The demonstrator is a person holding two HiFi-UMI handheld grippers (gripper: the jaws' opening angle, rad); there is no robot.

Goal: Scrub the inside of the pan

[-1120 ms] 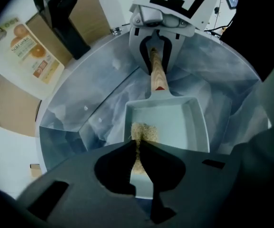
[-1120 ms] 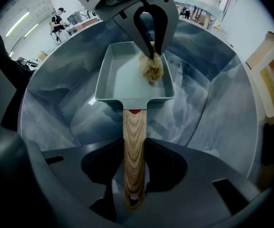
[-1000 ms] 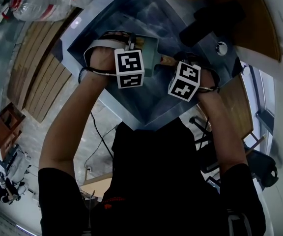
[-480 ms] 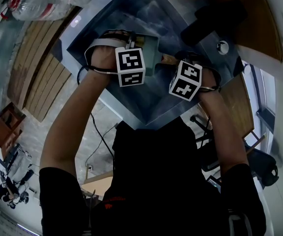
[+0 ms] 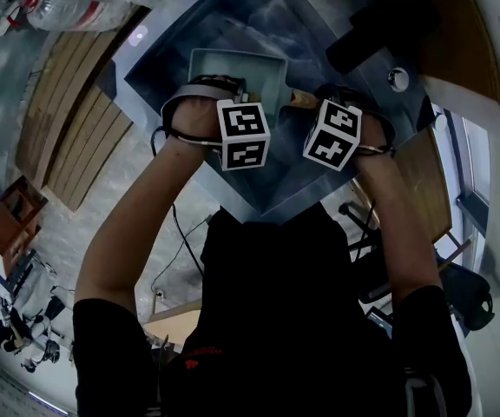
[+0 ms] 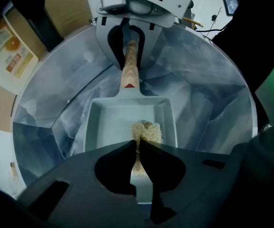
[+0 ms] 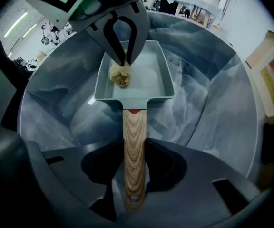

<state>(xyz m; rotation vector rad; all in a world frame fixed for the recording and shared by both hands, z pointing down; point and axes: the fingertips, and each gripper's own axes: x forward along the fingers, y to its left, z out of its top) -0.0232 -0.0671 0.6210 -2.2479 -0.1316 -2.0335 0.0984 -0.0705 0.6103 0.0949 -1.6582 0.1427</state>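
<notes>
**Pan in the sink, pad in the pan**

There's the pan [image 5: 237, 72], lying flat on the floor of the sink [image 5: 167, 55]. Its handle [image 7: 133, 141] runs back toward the right claw [image 7: 133, 175], which is clamped round it. The left claw [image 6: 137, 144] points down into the pan from above, pinching the scrub pad [image 6: 148, 131] on the pan's floor, off-centre. A carton [image 7: 270, 75] lies on the table by the sink's far rim, and a bottle [image 5: 68, 7] sits beyond the sink's left corner.
</notes>
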